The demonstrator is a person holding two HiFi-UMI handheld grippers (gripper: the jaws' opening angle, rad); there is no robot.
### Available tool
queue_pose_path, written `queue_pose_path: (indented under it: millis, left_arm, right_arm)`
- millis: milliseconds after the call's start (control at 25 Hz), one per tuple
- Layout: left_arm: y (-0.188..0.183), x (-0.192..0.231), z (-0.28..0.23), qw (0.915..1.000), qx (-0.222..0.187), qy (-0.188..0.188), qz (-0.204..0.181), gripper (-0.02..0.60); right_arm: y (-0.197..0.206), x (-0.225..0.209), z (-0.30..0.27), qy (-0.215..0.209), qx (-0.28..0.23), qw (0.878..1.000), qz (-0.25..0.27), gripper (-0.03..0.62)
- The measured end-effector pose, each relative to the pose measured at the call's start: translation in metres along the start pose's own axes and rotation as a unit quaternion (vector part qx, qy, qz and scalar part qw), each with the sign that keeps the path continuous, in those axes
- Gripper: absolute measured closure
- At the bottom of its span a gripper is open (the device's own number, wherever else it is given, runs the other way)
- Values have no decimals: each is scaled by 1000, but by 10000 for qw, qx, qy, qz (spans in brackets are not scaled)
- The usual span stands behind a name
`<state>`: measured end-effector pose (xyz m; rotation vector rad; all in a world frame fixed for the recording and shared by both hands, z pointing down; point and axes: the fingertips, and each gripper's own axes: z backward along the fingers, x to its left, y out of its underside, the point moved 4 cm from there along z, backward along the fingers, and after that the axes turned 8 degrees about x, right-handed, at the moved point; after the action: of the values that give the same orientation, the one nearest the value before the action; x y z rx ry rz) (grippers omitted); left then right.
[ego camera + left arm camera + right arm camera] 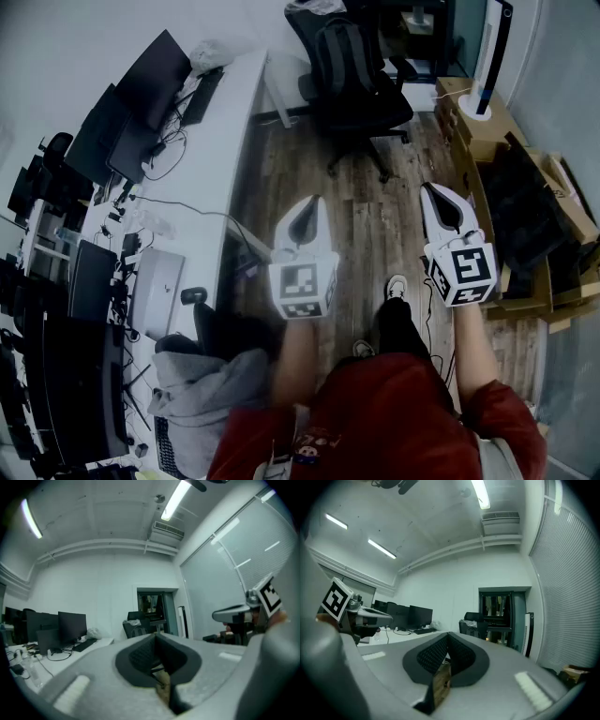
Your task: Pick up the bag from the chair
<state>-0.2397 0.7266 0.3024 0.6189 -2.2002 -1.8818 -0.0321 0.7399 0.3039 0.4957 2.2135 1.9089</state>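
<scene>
A black bag (349,54) rests on the seat of a black office chair (370,111) at the far end of the room in the head view. Both grippers are held well short of it, over the wooden floor. My left gripper (314,200) is shut, its jaws meeting at the tip with nothing between them. My right gripper (429,187) is likewise shut and empty. The left gripper view looks over its closed jaws (154,634) at the chair with the bag (136,629) far off. In the right gripper view, the chair (469,620) stands beyond the right gripper (448,633).
A long white desk (234,122) with monitors (150,84) and a keyboard runs along the left. Cardboard boxes (487,122) and black items line the right wall. A grey jacket (202,394) lies draped at the lower left. A doorway (504,616) is behind the chair.
</scene>
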Motion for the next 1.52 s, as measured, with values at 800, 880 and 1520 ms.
queue_pose_path:
  millis: [800,880,1520]
  left_arm:
    - [5,15,-90,9998,151,-58,-116,584]
    - [6,18,-109,9997,217,-58,-85,586]
    - [2,41,-316,9977,608,-283,77,584]
  right_arm:
    - [19,-55,-80,-53,8,9990,-442,594]
    - [22,-66,-96,-45,35,9988,-479,594]
    - [39,-205,-261,-85,352,9963,-784,594]
